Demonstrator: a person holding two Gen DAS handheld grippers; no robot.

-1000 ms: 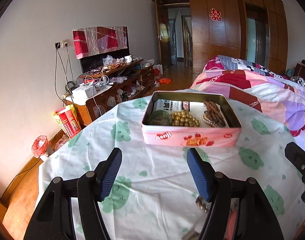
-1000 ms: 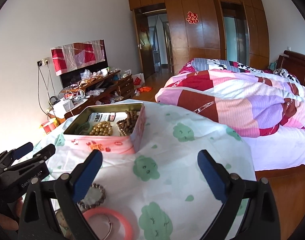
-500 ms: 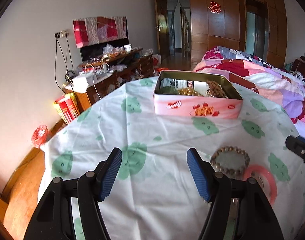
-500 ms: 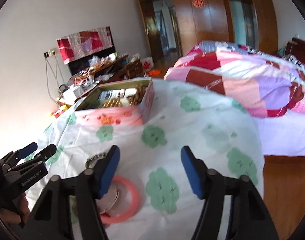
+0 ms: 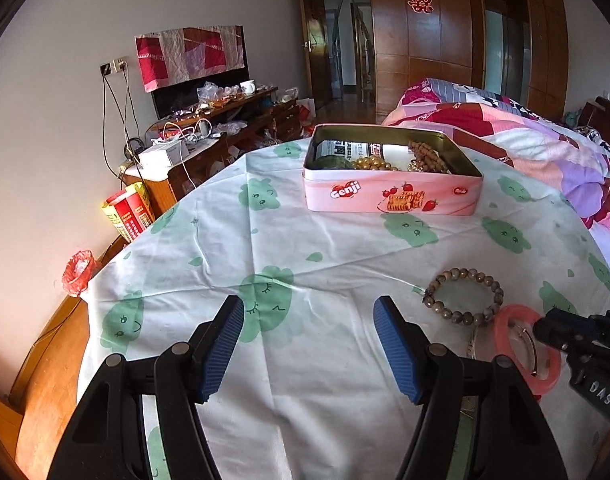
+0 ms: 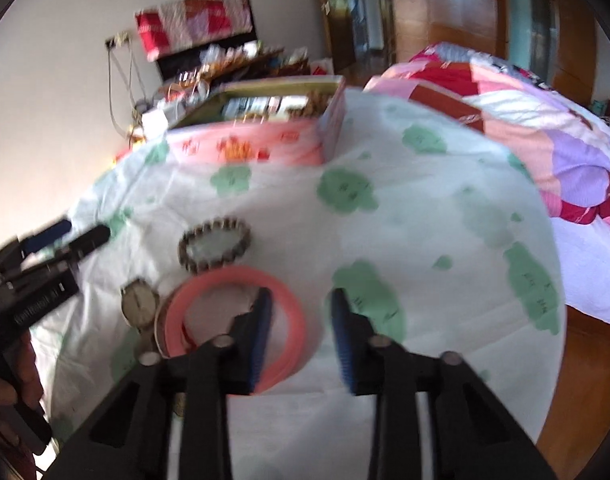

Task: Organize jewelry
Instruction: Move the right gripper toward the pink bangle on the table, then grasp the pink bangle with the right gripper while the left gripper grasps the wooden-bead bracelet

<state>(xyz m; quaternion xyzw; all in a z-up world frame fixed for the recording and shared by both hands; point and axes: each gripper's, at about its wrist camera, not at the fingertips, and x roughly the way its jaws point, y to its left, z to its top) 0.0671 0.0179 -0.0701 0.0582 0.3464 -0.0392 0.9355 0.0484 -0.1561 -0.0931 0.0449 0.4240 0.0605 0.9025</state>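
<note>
The right gripper has just been closing, its fingers straddling the near rim of the pink bangle (whether the pads press it, blur hides); the left gripper hangs released over bare worktop; beyond the bangle lies a beaded bracelet; farthest, the pink tin holds beads.

Bright daylight; right wrist view motion-blurred.
</note>
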